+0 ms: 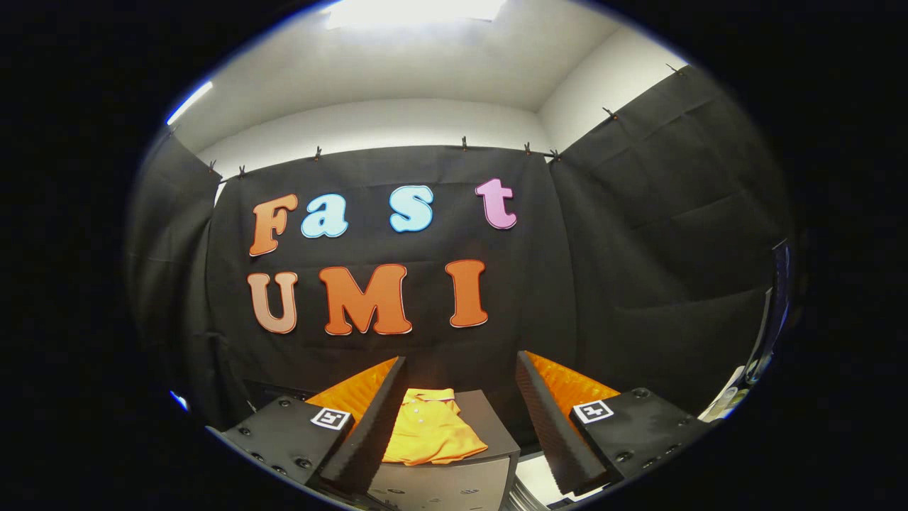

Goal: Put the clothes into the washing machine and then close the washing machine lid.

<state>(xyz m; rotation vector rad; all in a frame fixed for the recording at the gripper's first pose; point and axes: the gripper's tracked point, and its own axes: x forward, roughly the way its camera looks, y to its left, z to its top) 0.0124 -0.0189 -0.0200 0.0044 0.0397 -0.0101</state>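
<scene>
The gripper (461, 419) hangs wide open and empty above the small orange collared shirt (431, 431), which lies flat on the grey box-like machine top (493, 426), ahead and below between the fingers, nearer the left one, collar pointing away.

The hand-held two-finger gripper (461, 369) is raised and level, pointing forward along its own axis. Its two fingers stand wide apart, the jaws fully spread with a broad gap between them, and nothing is pressed between the ribbed inner pads (369, 419). The left finger (355, 426) and the right finger (560, 426) slant toward each other as they run forward, their tips the narrowest part. Each finger sits on a dark, bolted mounting block (284, 433) that carries a small square black-and-white marker tag (331, 418) on its top face.
</scene>
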